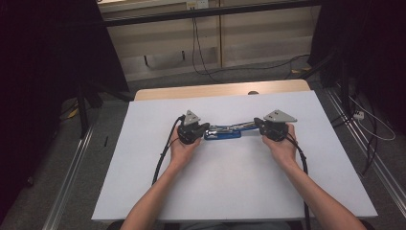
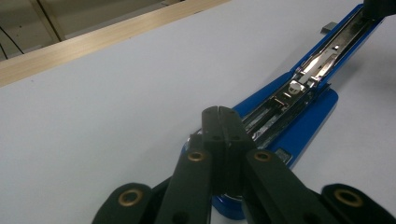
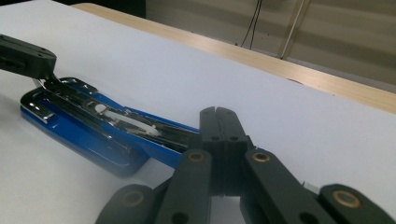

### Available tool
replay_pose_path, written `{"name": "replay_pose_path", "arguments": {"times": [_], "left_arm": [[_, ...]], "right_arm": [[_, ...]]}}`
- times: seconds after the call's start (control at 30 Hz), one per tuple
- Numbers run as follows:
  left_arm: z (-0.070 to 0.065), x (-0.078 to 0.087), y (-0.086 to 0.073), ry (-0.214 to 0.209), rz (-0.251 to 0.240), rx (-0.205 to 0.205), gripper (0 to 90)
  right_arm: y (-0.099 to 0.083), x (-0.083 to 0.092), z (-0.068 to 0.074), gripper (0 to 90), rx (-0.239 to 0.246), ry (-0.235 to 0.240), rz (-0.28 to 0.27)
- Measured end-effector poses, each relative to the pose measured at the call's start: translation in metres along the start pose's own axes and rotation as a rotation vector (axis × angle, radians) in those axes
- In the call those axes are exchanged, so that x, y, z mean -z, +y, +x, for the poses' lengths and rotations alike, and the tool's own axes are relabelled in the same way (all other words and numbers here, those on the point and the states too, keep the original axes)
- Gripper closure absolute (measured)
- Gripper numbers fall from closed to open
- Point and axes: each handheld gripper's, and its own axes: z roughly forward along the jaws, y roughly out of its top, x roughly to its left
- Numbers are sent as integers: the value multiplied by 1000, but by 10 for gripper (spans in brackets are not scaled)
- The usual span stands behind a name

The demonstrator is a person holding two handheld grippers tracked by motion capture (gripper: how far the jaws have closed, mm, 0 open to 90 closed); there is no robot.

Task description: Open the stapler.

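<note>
A blue stapler lies swung open on the white table top, its chrome magazine stretched toward the right. My left gripper is shut, its tips over the stapler's left end; in the left gripper view the stapler runs off beyond my closed jaws. My right gripper is shut too, at the magazine's right end. In the right gripper view the stapler lies past my closed jaws, and the left gripper rests at its far end. Nothing shows between either pair of jaws.
A wooden strip borders the table's far edge, with a small dark spot on it. Black cables trail from both grippers back along the forearms. Beyond the table are floor cables and dark stands.
</note>
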Motion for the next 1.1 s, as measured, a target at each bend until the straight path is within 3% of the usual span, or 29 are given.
{"name": "replay_pose_path", "arguments": {"times": [0.33,0.7,0.87,1.1], "left_arm": [[0,0,0,3,1,0,900],[-1,0,1,5,0,5,900],[-1,2,2,-7,-23,8,891],[0,3,4,-9,-34,7,884]], "right_arm": [[-5,-3,-3,900,-6,0,28],[-5,-3,-3,900,-15,12,19],[-5,-3,-5,900,-19,16,28],[-4,-2,-7,900,-35,44,-2]]}}
